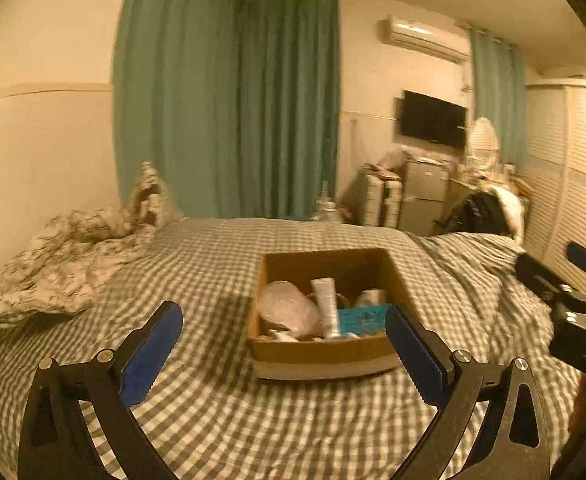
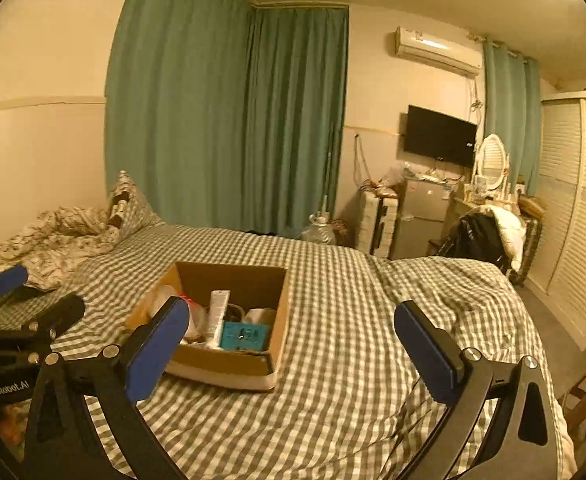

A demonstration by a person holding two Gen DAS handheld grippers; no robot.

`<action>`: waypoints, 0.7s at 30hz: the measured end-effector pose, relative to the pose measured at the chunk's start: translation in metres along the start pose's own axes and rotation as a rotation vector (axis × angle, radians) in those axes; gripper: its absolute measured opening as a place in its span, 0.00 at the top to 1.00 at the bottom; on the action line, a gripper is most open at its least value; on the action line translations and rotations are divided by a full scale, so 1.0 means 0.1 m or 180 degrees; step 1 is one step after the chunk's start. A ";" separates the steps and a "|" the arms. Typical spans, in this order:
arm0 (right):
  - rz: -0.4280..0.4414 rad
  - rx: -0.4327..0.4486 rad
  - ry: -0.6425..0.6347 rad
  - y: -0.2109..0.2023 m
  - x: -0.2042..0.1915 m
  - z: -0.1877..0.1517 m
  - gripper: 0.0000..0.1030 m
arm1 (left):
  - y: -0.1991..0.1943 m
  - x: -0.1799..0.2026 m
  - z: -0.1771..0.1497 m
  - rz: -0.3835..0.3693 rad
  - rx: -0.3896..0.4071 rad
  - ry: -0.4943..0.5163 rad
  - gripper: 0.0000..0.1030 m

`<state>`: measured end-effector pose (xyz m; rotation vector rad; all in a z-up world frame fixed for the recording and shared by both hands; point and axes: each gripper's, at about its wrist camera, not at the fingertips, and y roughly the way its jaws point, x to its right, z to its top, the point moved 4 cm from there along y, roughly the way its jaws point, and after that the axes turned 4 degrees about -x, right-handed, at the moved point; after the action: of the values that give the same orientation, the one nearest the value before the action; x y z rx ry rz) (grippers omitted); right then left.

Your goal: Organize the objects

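Note:
An open cardboard box [image 1: 321,350] sits on the checked bed cover [image 1: 221,420]; it also shows in the right wrist view [image 2: 221,360]. Inside lie a white tube [image 1: 327,304] [image 2: 217,316], a teal packet [image 1: 361,319] [image 2: 243,336], a clear plastic bag [image 1: 289,308] and a small white jar [image 1: 371,298]. My left gripper [image 1: 287,344] is open and empty, held just before the box's near wall. My right gripper [image 2: 293,336] is open and empty, to the right of the box. Each gripper shows at the edge of the other's view.
A crumpled patterned duvet [image 1: 65,260] and a pillow [image 1: 149,196] lie at the bed's far left. Beyond the bed stand green curtains [image 2: 229,120], a suitcase [image 2: 377,220], a small fridge [image 2: 423,216], a chair with clothes [image 2: 489,232] and a louvred wardrobe [image 2: 577,208].

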<state>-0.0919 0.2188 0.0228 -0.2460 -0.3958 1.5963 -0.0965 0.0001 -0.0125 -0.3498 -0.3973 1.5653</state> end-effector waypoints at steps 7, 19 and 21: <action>-0.0060 -0.0051 0.0075 0.15 0.03 -0.06 0.00 | 0.02 -0.05 -0.05 0.0112 0.0009 0.0108 0.00; -0.0035 -0.0101 0.0142 0.19 0.09 -0.12 0.00 | 0.03 0.02 -0.05 0.0037 -0.0053 0.0137 0.00; -0.0031 -0.0100 0.0141 0.18 0.09 -0.13 0.00 | 0.02 0.03 -0.06 0.0026 -0.0049 0.0135 0.00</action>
<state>-0.1044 0.2281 0.0048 -0.3025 -0.3875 1.5734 -0.0954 0.0032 -0.0180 -0.3964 -0.3758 1.5610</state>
